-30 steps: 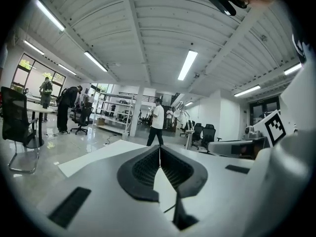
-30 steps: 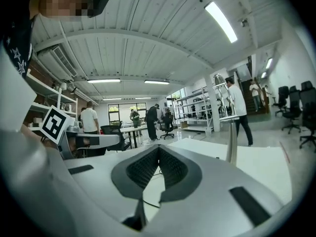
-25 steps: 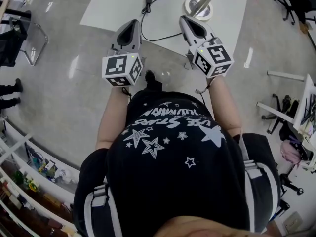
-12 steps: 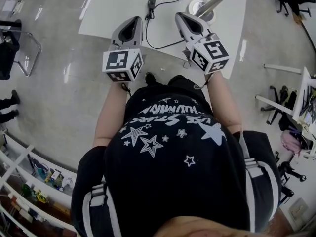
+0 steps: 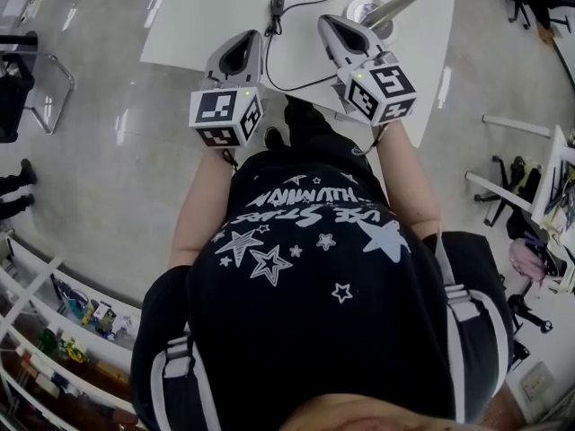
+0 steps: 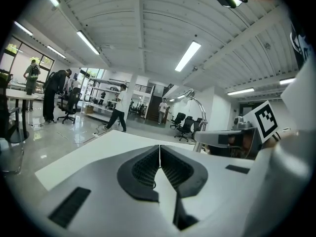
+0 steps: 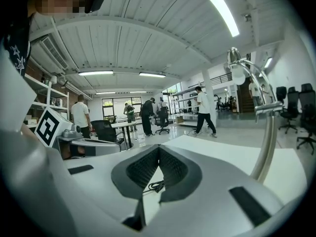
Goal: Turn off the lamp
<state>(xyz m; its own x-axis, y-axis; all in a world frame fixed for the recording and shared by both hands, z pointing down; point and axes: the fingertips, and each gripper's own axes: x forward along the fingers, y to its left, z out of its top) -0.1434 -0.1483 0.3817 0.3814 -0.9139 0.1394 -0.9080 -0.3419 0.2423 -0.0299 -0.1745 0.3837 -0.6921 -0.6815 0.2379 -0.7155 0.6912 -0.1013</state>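
White laminate and brushed metal set the scene: a person in a black star-printed shirt [image 5: 305,241] stands at a flat white table [image 5: 202,12], holding smooth, pale grey tongs in each hand. The left tongs [image 6: 159,149] are pressed together, their ribbed dark pads meeting along a thin seam with nothing between them. The right tongs [image 7: 159,151] are likewise closed tip to tip and empty. Both reach over the table's near edge, and each carries a marker cube [image 5: 225,115] with black-and-white squares at its rear. The lamp [image 5: 395,5] stands on the table's far right side, just beyond the right tongs and apart from them. It has a round white base and a slim chrome stem that rises and bends into a curve. A thin black cable [image 5: 269,65] loops across the tabletop between the two tongs, with a small dark oblong block [image 5: 275,5] on it toward the far edge. Polished grey floor [image 5: 117,178] surrounds the table.
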